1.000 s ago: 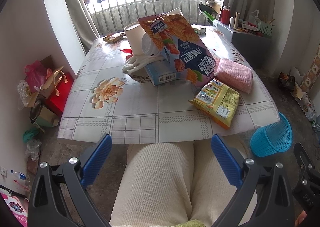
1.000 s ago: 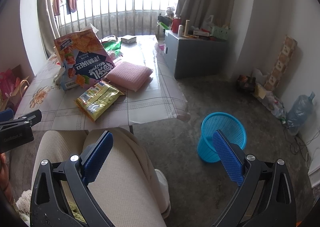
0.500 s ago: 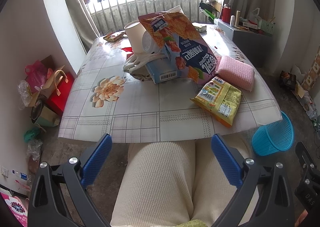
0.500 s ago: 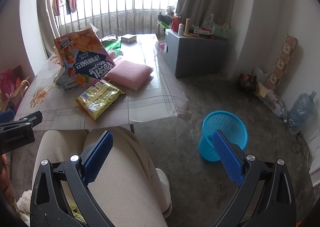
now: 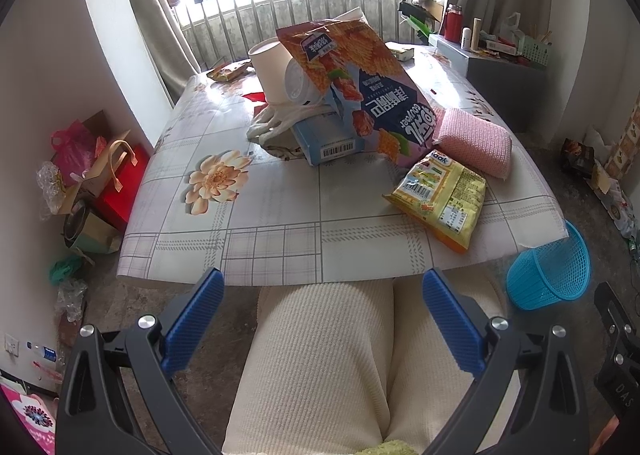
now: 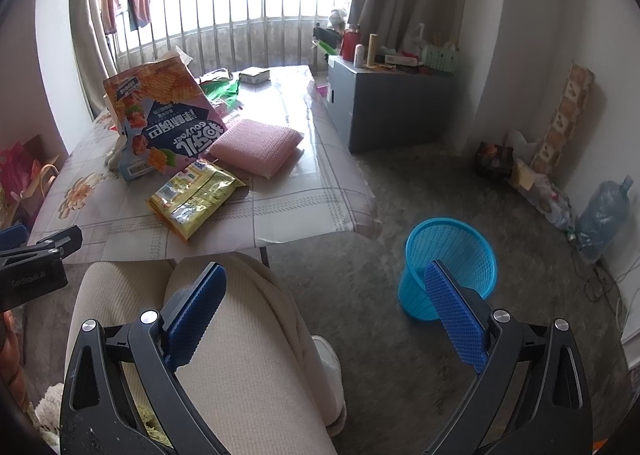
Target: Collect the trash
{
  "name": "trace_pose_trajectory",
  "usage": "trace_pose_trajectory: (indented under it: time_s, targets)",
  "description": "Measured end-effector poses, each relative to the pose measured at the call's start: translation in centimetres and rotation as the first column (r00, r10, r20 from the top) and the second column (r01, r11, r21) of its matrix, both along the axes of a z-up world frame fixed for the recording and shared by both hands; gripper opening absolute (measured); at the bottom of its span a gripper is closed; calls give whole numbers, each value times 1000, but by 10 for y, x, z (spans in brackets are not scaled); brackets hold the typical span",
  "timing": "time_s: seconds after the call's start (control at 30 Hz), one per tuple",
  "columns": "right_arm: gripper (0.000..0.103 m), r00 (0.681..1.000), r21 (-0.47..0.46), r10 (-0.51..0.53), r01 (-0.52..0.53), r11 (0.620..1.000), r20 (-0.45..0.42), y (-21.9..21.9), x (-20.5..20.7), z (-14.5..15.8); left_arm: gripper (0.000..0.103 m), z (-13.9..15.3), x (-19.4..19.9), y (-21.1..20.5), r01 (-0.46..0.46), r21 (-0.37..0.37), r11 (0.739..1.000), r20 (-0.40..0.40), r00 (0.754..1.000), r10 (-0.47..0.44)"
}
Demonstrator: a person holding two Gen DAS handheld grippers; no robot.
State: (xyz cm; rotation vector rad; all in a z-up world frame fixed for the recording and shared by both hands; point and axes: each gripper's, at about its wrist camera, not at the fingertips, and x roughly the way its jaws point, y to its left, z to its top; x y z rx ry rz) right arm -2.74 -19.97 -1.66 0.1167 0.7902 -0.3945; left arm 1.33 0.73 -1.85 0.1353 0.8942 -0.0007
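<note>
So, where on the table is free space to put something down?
The near left of the table is bare, between the printed flower and the yellow snack packet. The middle is crowded: big chip bag, blue box, paper cup, pink sponge. Both tongs hang open above the lap.

Left tongs (image 5: 320, 315) eased slightly nearer table (image 5: 280, 239) — right tongs (image 6: 324, 307) shifted slightly

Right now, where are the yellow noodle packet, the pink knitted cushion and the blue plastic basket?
yellow noodle packet (image 5: 440, 201), left wrist view, middle of its face
pink knitted cushion (image 6: 256, 143), right wrist view, top surface
blue plastic basket (image 6: 452, 231), right wrist view, rim
</note>
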Motion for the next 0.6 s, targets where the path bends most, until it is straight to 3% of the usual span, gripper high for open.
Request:
trace_pose_trajectory:
  time_s: [0.6]
  targets:
    - [95, 998, 65, -62, 61, 996, 12, -26, 1, -4, 97, -7, 29, -11, 110, 22, 994, -7, 994, -110]
